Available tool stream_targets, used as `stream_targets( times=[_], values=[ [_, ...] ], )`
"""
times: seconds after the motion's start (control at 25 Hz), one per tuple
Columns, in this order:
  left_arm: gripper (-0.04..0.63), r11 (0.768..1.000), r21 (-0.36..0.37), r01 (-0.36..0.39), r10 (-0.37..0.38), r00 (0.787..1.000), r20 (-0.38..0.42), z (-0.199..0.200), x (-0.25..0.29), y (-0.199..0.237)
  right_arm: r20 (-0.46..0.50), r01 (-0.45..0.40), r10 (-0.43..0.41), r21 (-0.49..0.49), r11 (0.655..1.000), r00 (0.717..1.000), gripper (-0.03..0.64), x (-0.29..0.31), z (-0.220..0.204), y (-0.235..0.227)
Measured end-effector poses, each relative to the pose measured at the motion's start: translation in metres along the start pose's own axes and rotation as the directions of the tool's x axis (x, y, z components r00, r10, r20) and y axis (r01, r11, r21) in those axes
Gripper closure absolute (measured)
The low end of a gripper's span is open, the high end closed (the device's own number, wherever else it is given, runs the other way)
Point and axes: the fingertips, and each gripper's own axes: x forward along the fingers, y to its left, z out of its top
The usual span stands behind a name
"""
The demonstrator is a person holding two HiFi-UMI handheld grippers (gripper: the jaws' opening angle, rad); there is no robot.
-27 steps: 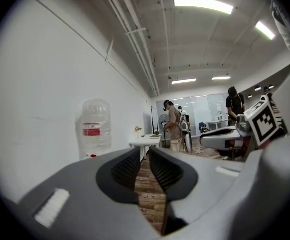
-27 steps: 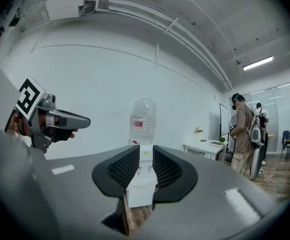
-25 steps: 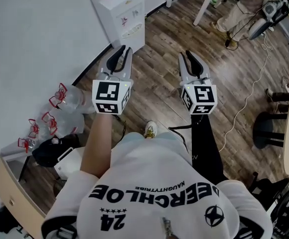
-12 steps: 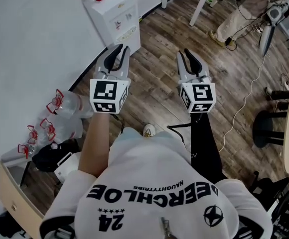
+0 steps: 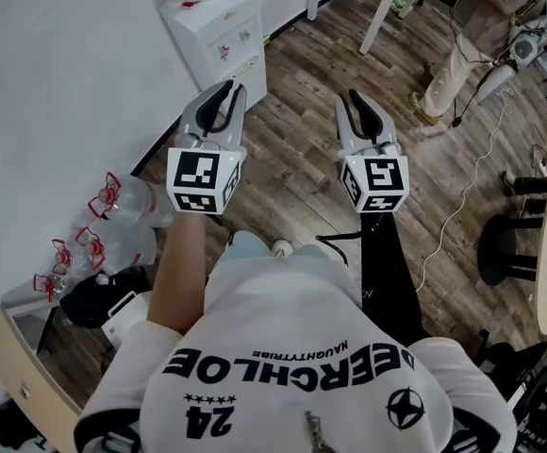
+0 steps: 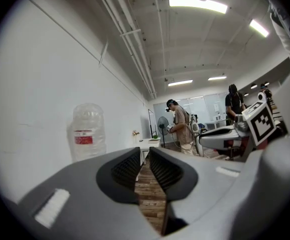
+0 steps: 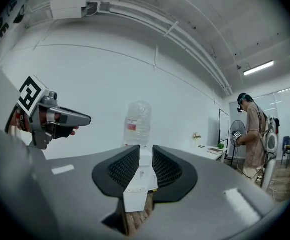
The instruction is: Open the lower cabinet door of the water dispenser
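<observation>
The white box-shaped water dispenser point(image 5: 222, 31) stands against the white wall with a clear plastic bottle point(image 7: 137, 124) on top. I cannot make out its lower cabinet door from here. My left tongs point(image 5: 231, 87) hover just short of the dispenser and my right tongs point(image 5: 353, 95) are farther from it. Both are level, with jaws a slit apart and nothing between them. I judge this to be the approach. Next I must close in, go low and find the door's edge.

Water dispenser point(image 5: 222, 41) stands against the wall point(image 5: 66, 64) at eleven o'clock, bottle point(image 7: 137, 119) on top, ahead of the left gripper point(image 5: 228, 89); right gripper point(image 5: 356, 98) alongside at one. Floor bottles point(image 5: 123, 201) lie by the wall at nine, another person point(image 5: 481, 26) at two.
</observation>
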Motion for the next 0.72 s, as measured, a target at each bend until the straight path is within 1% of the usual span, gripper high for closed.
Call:
stream_targets(
  times=[0.2,0.52,0.72],
  values=[
    [0.535,1.000,-0.007,-0.012,0.013,1.000,0.015,0.002,0.002,0.005,-0.001,-0.012,0.012,-0.006,1.000,1.000,0.555,0.008,-0.001,-0.003],
    [0.535,0.999,-0.009,-0.038,0.038,0.999,0.006,-0.008,0.007,0.020,-0.027,-0.049,0.048,-0.020,0.999,0.998,0.555,0.029,-0.010,0.006],
    [0.535,0.999,-0.005,-0.049,0.050,0.997,0.054,-0.004,0.024,0.034,-0.030,-0.049,0.048,-0.031,0.998,0.998,0.555,0.052,-0.015,0.002]
  ],
)
